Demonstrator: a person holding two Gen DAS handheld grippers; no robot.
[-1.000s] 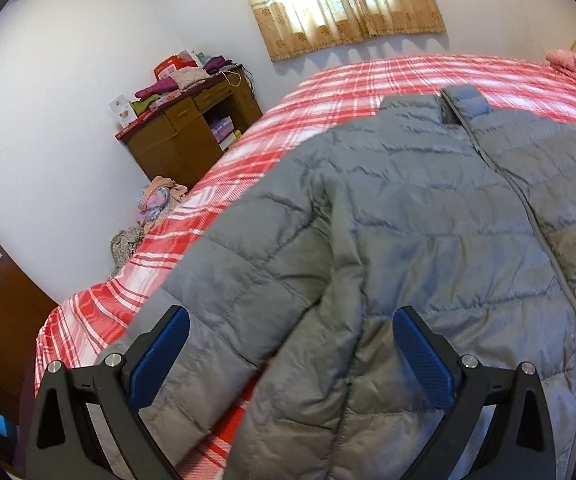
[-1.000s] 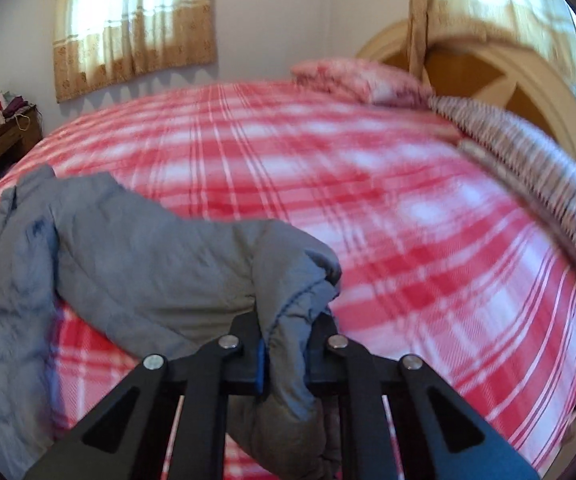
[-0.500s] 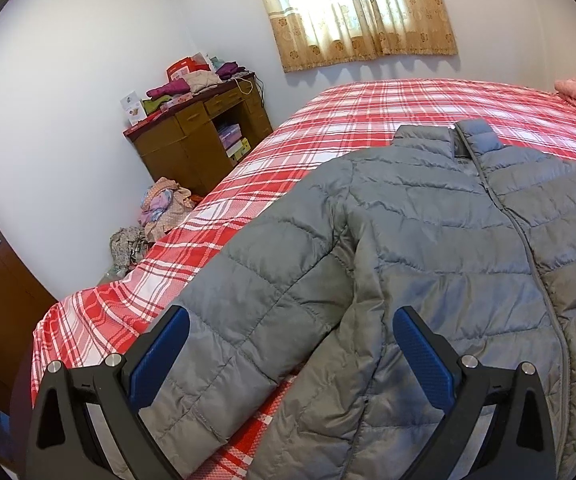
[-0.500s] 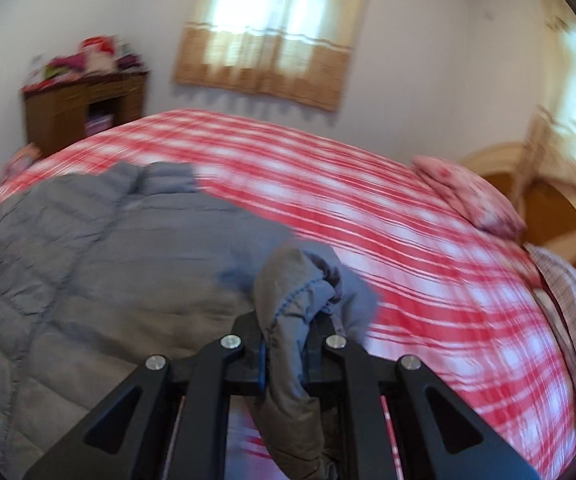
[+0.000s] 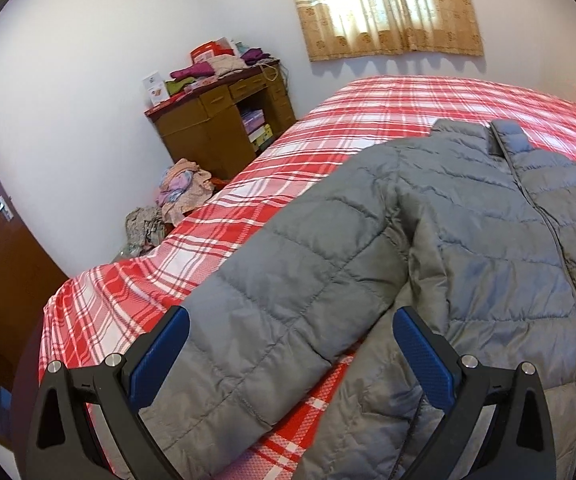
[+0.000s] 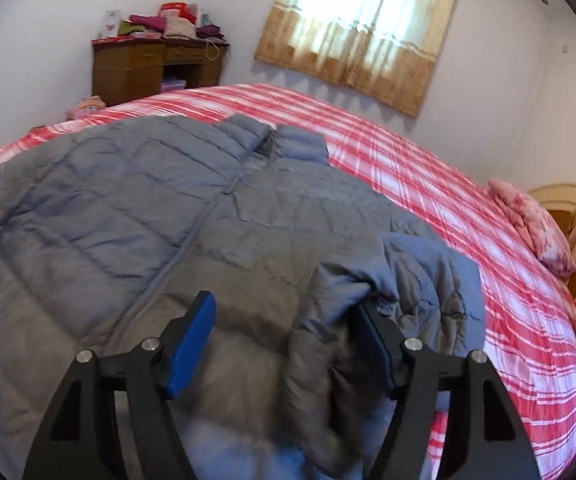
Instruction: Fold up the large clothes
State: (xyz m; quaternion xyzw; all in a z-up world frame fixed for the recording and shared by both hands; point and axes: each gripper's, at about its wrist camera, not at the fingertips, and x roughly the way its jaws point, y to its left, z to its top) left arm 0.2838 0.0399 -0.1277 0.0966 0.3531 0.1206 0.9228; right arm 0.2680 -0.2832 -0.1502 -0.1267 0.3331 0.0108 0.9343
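The left gripper point(image 5: 289, 344) tilts downward, jaws wide apart and empty, above the near sleeve point(image 5: 248, 320) of the grey puffer jacket point(image 5: 487, 240), which lies zipped, front up, on the red plaid bed point(image 5: 367, 112). The right gripper point(image 6: 288, 336), angled down likewise, is opening; the other sleeve point(image 6: 367, 288) drapes loose between its jaws, folded onto the jacket's front

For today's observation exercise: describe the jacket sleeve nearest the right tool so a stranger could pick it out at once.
Start at the bed with its red plaid cover, then find the grey quilted jacket spread on it. The sleeve is folded onto the jacket's front, its bunched cuff between the opening jaws of the right tool; the other sleeve lies flat and straight.
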